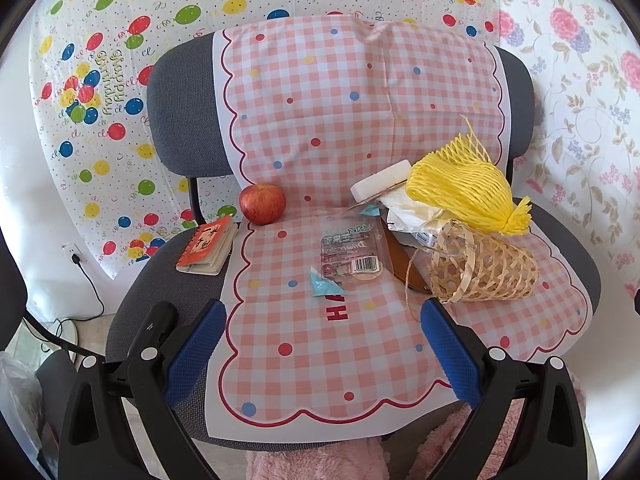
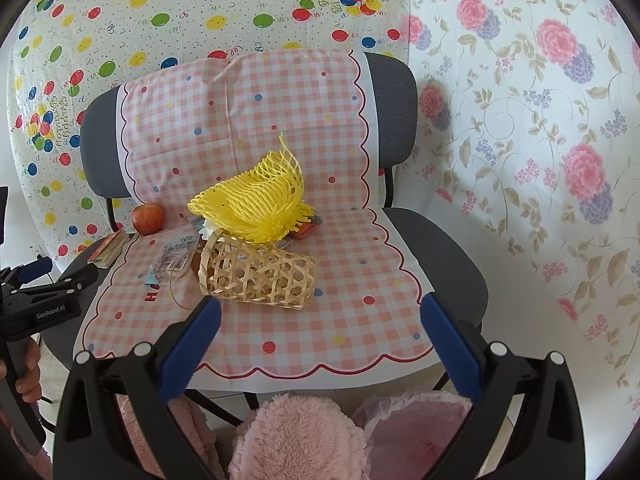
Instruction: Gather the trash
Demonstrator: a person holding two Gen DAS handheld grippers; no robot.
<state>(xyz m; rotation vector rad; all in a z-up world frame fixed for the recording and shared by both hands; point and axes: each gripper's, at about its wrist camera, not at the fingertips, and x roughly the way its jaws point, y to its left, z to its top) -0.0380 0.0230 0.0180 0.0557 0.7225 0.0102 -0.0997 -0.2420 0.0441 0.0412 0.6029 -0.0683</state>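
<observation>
Your left gripper [image 1: 322, 344] and right gripper [image 2: 320, 334] both hang released at frame bottom. At centre, the chair [image 1: 176, 120] bears one clear wrapper [image 1: 350, 258], one yellow foam net [image 1: 460, 192], one woven basket [image 1: 480, 268], one apple [image 1: 262, 203].

A grey office chair [image 1: 176, 92] draped with pink checked cloth [image 1: 360, 96] stands before a balloon-print sheet [image 1: 120, 20] and floral wallpaper [image 2: 540, 120], daylit.

Grey office chair [image 1: 180, 92] carries a pink checked sheet [image 1: 320, 120]; on it sit apple [image 1: 262, 203], clear wrapper [image 1: 352, 258], wicker basket [image 1: 480, 268], yellow foam net [image 1: 460, 190]; booklet [image 1: 208, 246] on bare seat.
</observation>
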